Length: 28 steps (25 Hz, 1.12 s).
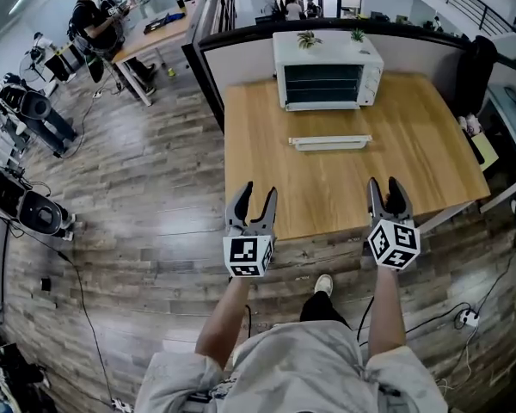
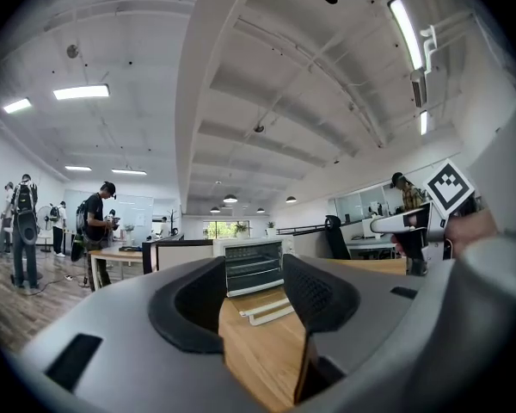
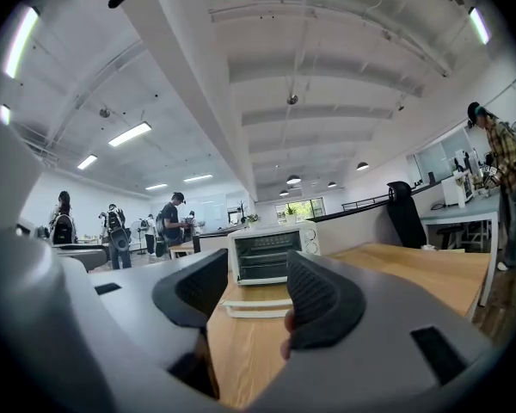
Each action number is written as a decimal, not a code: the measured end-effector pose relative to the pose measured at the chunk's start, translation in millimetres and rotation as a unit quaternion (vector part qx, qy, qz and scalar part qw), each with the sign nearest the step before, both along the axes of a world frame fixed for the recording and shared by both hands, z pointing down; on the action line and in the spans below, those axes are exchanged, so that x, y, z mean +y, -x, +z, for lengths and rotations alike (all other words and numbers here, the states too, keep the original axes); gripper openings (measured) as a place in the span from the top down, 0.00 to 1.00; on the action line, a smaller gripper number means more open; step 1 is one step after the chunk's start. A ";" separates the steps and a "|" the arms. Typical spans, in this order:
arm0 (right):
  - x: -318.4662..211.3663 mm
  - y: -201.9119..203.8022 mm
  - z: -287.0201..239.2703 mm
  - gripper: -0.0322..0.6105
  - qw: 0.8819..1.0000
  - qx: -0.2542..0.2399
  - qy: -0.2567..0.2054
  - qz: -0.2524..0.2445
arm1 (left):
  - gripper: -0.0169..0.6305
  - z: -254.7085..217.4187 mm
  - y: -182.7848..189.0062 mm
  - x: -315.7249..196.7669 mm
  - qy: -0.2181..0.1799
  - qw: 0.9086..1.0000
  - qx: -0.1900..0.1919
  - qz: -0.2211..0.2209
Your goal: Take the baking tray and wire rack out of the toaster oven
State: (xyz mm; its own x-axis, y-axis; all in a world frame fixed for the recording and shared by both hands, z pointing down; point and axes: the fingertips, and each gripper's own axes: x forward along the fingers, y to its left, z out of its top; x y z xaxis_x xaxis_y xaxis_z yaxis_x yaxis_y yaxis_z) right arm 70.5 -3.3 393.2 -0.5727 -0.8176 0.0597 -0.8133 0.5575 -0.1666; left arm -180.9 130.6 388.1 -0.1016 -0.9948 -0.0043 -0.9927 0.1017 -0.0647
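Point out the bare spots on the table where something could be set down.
The table is bare left and right of the toaster oven, and across the whole near strip between the white bar before the oven and the edge by the left gripper and right gripper. Crowded only at the oven's front.

A light wooden table stands on a grey plank floor, with two small potted plants behind it, a black chair at its right corner, and a person standing at a far desk.
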 end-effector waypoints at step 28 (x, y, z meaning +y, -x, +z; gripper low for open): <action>-224.7 -11.4 13.1 0.60 0.998 -0.033 0.029 -0.041 | 0.63 -12.0 -20.1 -227.4 0.010 0.999 -0.010 -0.034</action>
State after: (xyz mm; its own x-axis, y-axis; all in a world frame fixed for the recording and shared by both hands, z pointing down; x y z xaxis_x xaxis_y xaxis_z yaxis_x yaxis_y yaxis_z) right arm 81.9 -228.0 406.2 -0.6417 -0.7641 0.0658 -0.7515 0.6093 -0.2529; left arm -160.8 -96.7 376.1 -0.1682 -0.9857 0.0138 -0.9822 0.1664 -0.0868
